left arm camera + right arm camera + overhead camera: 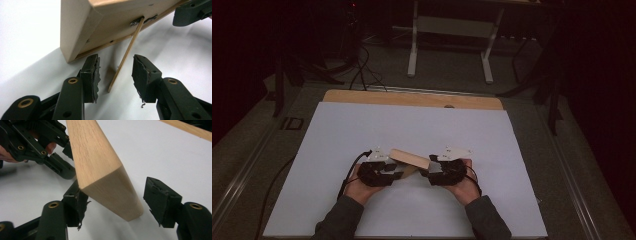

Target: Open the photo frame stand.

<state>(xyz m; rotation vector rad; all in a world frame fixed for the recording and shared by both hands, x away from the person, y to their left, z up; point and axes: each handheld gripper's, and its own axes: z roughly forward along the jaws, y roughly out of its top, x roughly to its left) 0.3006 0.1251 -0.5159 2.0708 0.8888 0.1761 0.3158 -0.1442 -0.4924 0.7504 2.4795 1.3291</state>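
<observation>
A light wooden picture frame (409, 159) stands tilted on the white table sheet (412, 125), propped on a thin wooden strut (125, 57) hinged to its back. My left gripper (398, 172) is at the frame's left end. Its jaws (115, 62) are open, with the strut between them and touching neither pad. My right gripper (426, 172) is at the frame's right end. Its jaws (112, 192) are open around the frame's lower corner (100, 165): the left pad sits close against the wood, the right pad stands clear. A hand holds each gripper.
The table's bare wooden edge (412, 99) runs along the far side of the sheet. Beyond it are a white desk frame (449, 30) and cables on the floor (362, 70). White sheet lies all around the frame.
</observation>
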